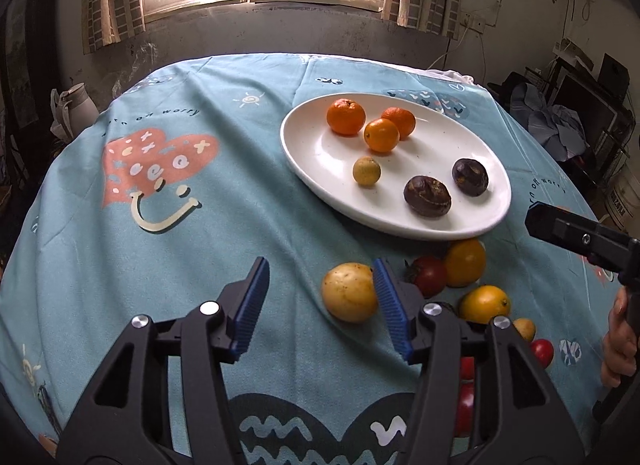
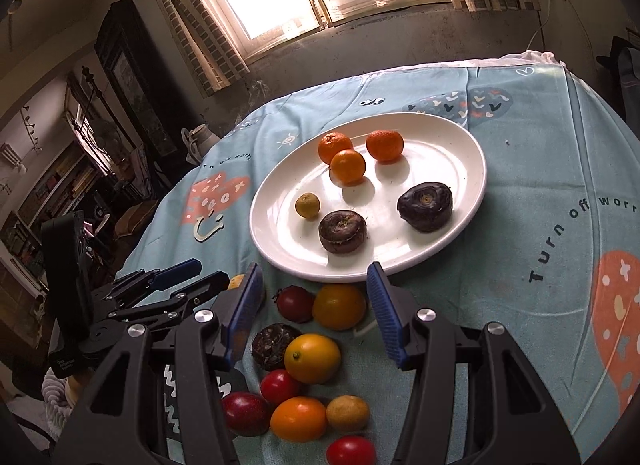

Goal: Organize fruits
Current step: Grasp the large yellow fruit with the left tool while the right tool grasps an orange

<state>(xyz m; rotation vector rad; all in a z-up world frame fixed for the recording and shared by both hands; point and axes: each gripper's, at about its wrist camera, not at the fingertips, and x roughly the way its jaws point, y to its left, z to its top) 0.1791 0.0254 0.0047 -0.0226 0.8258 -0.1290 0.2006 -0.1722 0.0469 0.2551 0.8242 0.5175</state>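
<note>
A white oval plate [image 1: 440, 145] [image 2: 420, 169] holds three oranges [image 1: 346, 116], a small yellow-green fruit [image 1: 366, 171] and two dark purple fruits [image 1: 427, 196]. In front of it, loose fruits lie on the cloth: oranges [image 2: 339, 305], red tomatoes [image 2: 280, 385], a dark fruit [image 2: 276, 345]. A pale yellow fruit [image 1: 350, 291] lies beside the inner face of my left gripper's right finger; the other pad is well clear of it. My left gripper [image 1: 320, 263] is open. My right gripper [image 2: 314, 267] is open, held over the loose pile with nothing gripped.
The table wears a light blue printed cloth [image 1: 200, 225] that drops off at the edges. A white jug [image 1: 78, 105] stands beyond the far left edge. A hand [image 1: 620, 345] holds the right tool. Shelves and clutter fill the room's sides.
</note>
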